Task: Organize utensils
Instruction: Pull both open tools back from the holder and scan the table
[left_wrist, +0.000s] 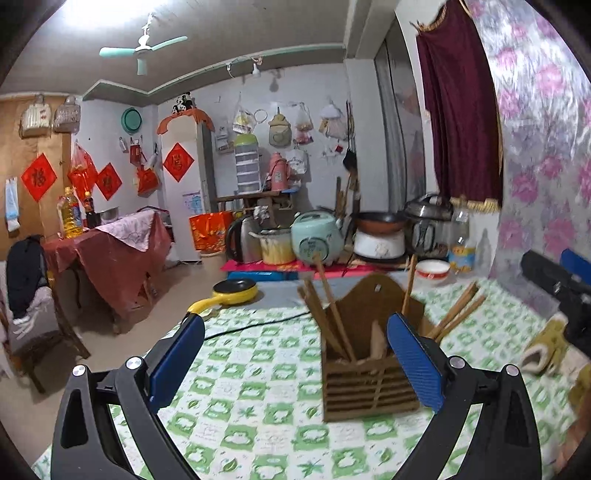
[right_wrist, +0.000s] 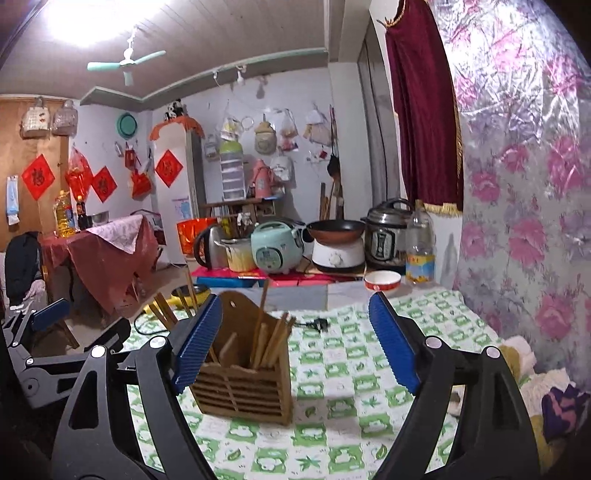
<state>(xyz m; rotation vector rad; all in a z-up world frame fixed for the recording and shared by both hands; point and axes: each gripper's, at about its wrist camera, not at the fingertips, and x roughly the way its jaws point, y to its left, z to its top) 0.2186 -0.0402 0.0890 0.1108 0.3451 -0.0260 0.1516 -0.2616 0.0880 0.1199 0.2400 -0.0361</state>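
Observation:
A brown wooden utensil holder (left_wrist: 365, 373) (right_wrist: 243, 376) stands upright on the green-checked tablecloth (left_wrist: 258, 424). Several wooden chopsticks (left_wrist: 332, 317) (right_wrist: 273, 343) stick out of it, some leaning left and some right. My left gripper (left_wrist: 295, 354) is open just short of the holder, which sits in front of its right finger. My right gripper (right_wrist: 295, 339) is open too, with the holder ahead of its left finger and nothing pressed between the pads. Each gripper shows at the edge of the other's view: the right gripper (left_wrist: 554, 273) and the left gripper (right_wrist: 81, 325).
A yellow pan (left_wrist: 234, 290), a black power cord (left_wrist: 258, 323) and a red-and-white bowl (left_wrist: 432, 271) lie beyond the holder. Rice cooker (right_wrist: 273, 251), kettle, wok and a plastic bottle (right_wrist: 419, 243) line the back. Crumpled cloth (left_wrist: 543, 347) lies right, by the floral wall.

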